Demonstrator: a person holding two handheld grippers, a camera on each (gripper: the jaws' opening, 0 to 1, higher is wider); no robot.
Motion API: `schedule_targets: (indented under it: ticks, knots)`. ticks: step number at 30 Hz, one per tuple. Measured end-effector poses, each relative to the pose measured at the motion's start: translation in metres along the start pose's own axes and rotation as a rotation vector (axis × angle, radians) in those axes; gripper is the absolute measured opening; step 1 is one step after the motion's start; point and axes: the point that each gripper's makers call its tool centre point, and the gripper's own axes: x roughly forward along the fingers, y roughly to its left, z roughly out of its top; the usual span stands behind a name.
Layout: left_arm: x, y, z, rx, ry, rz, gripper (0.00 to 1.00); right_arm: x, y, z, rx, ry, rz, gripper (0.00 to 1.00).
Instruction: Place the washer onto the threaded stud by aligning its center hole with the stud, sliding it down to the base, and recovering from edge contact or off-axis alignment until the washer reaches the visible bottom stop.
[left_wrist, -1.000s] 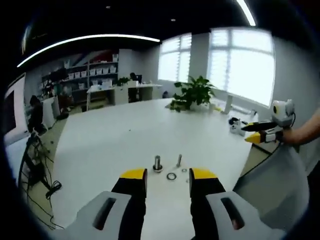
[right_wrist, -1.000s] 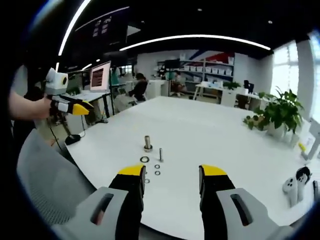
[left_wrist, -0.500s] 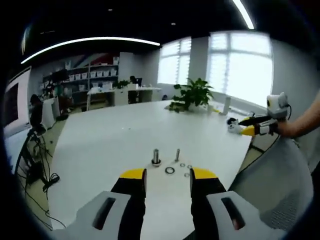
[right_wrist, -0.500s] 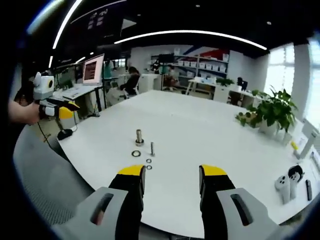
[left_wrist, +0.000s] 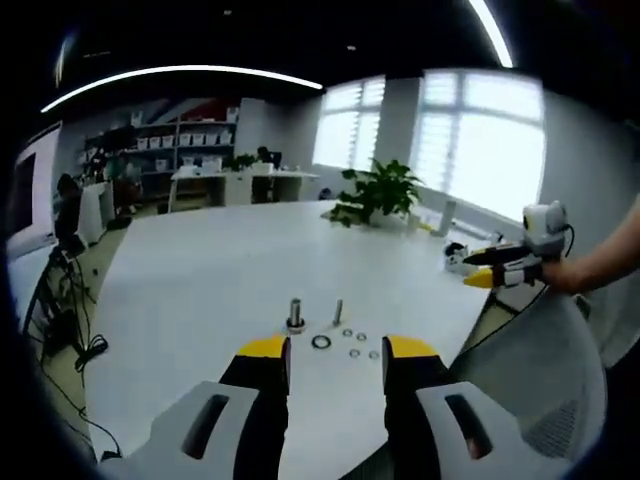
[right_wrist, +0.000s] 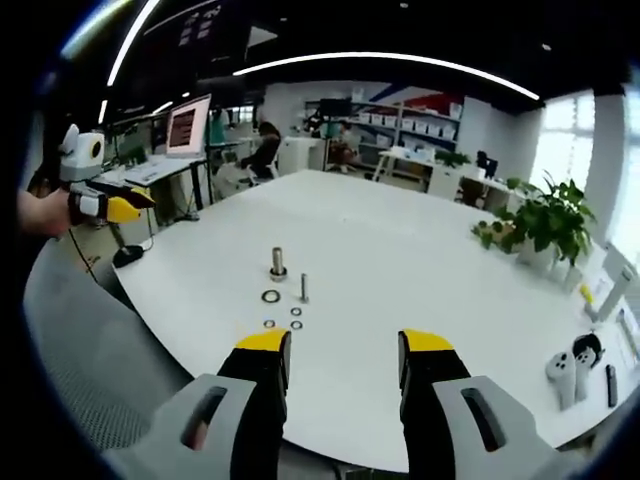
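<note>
A thick threaded stud (left_wrist: 295, 313) stands upright on the white table (left_wrist: 200, 270), with a thin stud (left_wrist: 338, 311) beside it. A large washer (left_wrist: 321, 342) lies flat in front of them, with small washers (left_wrist: 355, 352) close by. My left gripper (left_wrist: 337, 348) hovers short of these parts, open and holding nothing. In the right gripper view the thick stud (right_wrist: 278, 263), thin stud (right_wrist: 303, 288) and large washer (right_wrist: 271, 296) sit ahead of my right gripper (right_wrist: 345, 342), which is open too. Each gripper appears in the other's view, held off the table's edge: right gripper (left_wrist: 505, 270), left gripper (right_wrist: 100, 205).
A potted plant (right_wrist: 548, 225) stands at the table's far side. Two white hand controllers (right_wrist: 572, 362) lie near the right edge. A grey mesh chair back (right_wrist: 90, 350) sits below the table's rim (right_wrist: 170, 320). Desks, a monitor (right_wrist: 187, 126) and shelves fill the room behind.
Both cameras have drifted a little, so the studs and washers sit slightly further left and ahead in each view. The parts themselves have not moved, and both grippers stay open.
</note>
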Motion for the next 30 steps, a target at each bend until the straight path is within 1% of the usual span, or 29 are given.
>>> schedule_targets:
  ticks: [4,5,8,9,10,11,16,21,25,28,30]
  knots:
    - [0.001,-0.002,-0.005,0.020,0.001,0.013,0.35,-0.001,-0.001,0.000,0.012,-0.001,-0.002,0.45]
    - [0.002,-0.001,-0.008,0.036,0.008,0.021,0.35,-0.001,-0.002,-0.001,0.019,0.000,-0.004,0.45]
    - [0.006,-0.005,-0.014,0.067,0.035,-0.001,0.35,-0.001,-0.004,-0.004,0.030,0.010,-0.013,0.45]
    - [0.007,-0.005,-0.017,0.078,0.055,-0.002,0.35,0.000,-0.004,-0.005,0.038,0.011,-0.012,0.45]
    - [0.007,-0.004,-0.018,0.091,0.063,0.006,0.35,0.000,-0.003,-0.004,0.048,0.007,-0.008,0.45]
    - [0.006,-0.004,-0.018,0.101,0.059,0.011,0.35,0.000,-0.003,-0.004,0.047,0.005,-0.007,0.45]
    - [0.004,-0.001,-0.022,0.097,0.070,0.027,0.35,-0.002,0.004,-0.006,0.037,0.011,0.009,0.45]
    - [0.004,0.002,-0.022,0.084,0.070,0.030,0.34,-0.002,0.003,-0.005,0.050,0.015,0.003,0.45]
    - [0.004,0.001,-0.027,0.097,0.096,0.026,0.34,-0.001,0.004,-0.008,0.043,0.034,0.005,0.45]
    - [0.003,0.002,-0.027,0.094,0.093,0.032,0.33,-0.001,0.006,-0.009,0.042,0.041,0.007,0.45]
    - [0.001,0.005,-0.027,0.077,0.085,0.040,0.33,-0.002,0.007,-0.009,0.047,0.040,0.009,0.45]
